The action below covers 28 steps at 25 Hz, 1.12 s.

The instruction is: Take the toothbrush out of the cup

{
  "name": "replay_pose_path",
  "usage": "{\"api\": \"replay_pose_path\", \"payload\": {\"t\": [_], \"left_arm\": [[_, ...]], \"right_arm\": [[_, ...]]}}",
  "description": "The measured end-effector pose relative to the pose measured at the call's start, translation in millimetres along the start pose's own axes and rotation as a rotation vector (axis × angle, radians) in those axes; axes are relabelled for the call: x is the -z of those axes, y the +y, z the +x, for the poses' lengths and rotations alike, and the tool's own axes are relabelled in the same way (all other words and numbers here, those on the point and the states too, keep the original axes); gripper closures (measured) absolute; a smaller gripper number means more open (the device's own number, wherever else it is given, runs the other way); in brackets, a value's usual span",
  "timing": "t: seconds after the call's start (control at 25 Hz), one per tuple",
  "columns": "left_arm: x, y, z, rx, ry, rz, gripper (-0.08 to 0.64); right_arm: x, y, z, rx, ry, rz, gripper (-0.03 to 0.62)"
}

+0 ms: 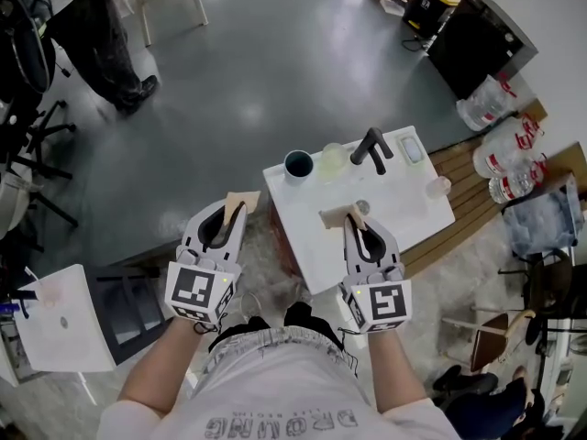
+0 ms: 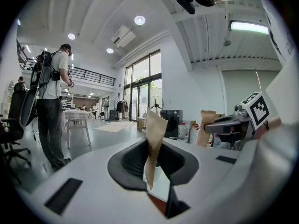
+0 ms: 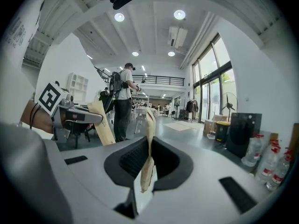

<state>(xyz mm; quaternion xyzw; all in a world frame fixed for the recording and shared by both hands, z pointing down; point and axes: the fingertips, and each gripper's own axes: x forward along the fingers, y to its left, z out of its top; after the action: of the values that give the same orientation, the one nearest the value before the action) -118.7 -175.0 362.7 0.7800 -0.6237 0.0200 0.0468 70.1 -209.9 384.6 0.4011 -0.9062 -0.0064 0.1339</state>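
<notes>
A dark blue cup [image 1: 298, 164] and a pale clear cup [image 1: 332, 159] stand at the far edge of the small white table [image 1: 404, 211]. I cannot make out a toothbrush in either. My left gripper [image 1: 234, 207] hangs left of the table, level, jaws shut on a tan paper packet [image 2: 155, 134] that sticks up between them. My right gripper [image 1: 353, 220] is over the table's near half, shut on a second tan packet [image 3: 148, 139]. Both grippers are well short of the cups. In the left gripper view the right gripper [image 2: 233, 122] shows to the right.
A black tap-shaped object [image 1: 371, 148] and a flat white item [image 1: 412, 148] sit at the table's far right. Water bottles [image 1: 500, 145] lie on a wooden pallet to the right. A person [image 2: 51, 101] stands beyond on the grey floor. A white stand [image 1: 60, 319] is at my left.
</notes>
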Motion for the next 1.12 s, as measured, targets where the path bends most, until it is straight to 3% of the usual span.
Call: {"api": "replay_pose_path", "payload": {"t": [1.12], "left_arm": [[43, -4, 7, 0.053, 0.147, -0.031, 0.499]], "right_arm": [[3, 17, 22, -0.088, 0.017, -0.017, 0.561]]}}
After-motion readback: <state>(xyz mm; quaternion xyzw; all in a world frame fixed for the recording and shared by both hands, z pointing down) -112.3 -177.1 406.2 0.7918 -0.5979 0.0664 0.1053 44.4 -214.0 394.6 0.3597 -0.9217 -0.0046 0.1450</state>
